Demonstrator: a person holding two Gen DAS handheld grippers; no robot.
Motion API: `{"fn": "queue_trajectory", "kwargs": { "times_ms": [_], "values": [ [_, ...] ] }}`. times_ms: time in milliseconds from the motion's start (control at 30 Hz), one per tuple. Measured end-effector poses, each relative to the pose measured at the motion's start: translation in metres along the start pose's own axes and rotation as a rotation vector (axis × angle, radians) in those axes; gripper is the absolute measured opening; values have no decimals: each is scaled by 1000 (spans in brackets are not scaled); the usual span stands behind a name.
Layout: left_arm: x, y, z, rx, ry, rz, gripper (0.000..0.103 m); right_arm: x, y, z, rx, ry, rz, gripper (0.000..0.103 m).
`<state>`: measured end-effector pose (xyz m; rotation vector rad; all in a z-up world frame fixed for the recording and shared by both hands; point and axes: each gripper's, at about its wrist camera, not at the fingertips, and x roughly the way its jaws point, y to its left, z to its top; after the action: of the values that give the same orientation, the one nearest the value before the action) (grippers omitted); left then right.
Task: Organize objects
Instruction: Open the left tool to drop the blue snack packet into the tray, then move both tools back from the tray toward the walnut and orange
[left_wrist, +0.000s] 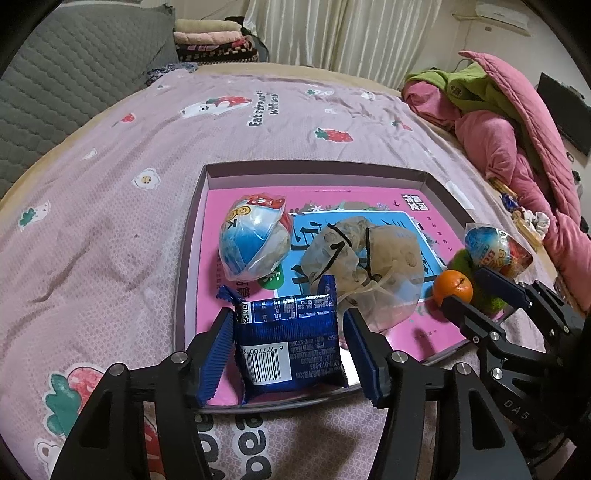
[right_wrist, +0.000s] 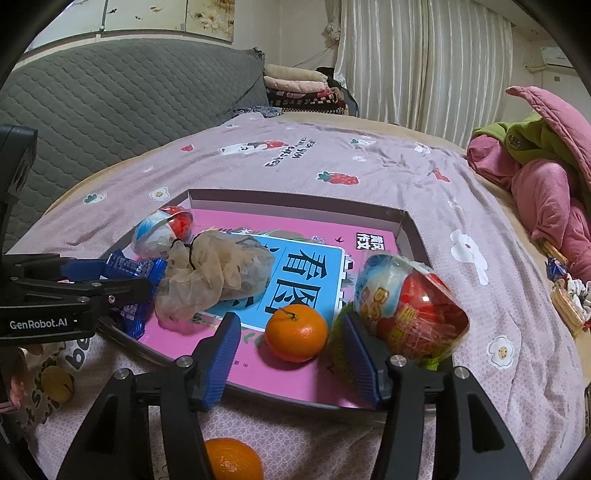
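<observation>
A shallow tray (left_wrist: 314, 167) lined with a pink book lies on the bedspread. My left gripper (left_wrist: 288, 319) stands open around a blue snack packet (left_wrist: 291, 350) that rests at the tray's near edge, with a gap at the right pad. My right gripper (right_wrist: 290, 321) is open with an orange (right_wrist: 296, 333) lying between its fingers on the book, touching neither pad. Also in the tray are a wrapped toy egg (left_wrist: 251, 240), a beige plastic bag bundle (left_wrist: 365, 258), a second wrapped egg (right_wrist: 406, 306) and a green fuzzy thing (left_wrist: 461, 264).
A second orange (right_wrist: 231, 459) and a small yellow object (right_wrist: 57, 382) lie on the bedspread near the tray's front. Pink and green quilts (left_wrist: 509, 122) pile up at the right, with loose snacks (right_wrist: 565, 299) beside them. A grey quilted cushion (right_wrist: 110, 96) and folded blankets (left_wrist: 210, 38) stand behind.
</observation>
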<state>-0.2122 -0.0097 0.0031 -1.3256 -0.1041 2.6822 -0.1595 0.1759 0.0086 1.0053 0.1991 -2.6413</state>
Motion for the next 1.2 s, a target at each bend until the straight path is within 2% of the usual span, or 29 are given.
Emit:
{"fn": "queue_trajectory", "kwargs": {
  "times_ms": [167, 233, 500, 633, 767, 1200],
  "values": [
    [-1, 0, 1, 0, -6, -2, 62, -1, 0, 0, -5, -6, 0, 62],
    [-3, -1, 1, 3, -12, -3, 67, -3, 0, 1, -9, -12, -1, 64],
    [-10, -3, 4, 20, -45, -1, 68, -6, 1, 2, -18, -33, -12, 64],
    [-17, -3, 5, 25, -69, 3, 74, -12, 3, 3, -28, -58, -16, 65],
    [-25, -3, 5, 18, -102, -1, 75, -19, 7, 5, -50, -87, -24, 69],
    [-48, -6, 5, 31, -178, -10, 78, -40, 14, 9, -101, -185, -56, 72]
  ]
}}
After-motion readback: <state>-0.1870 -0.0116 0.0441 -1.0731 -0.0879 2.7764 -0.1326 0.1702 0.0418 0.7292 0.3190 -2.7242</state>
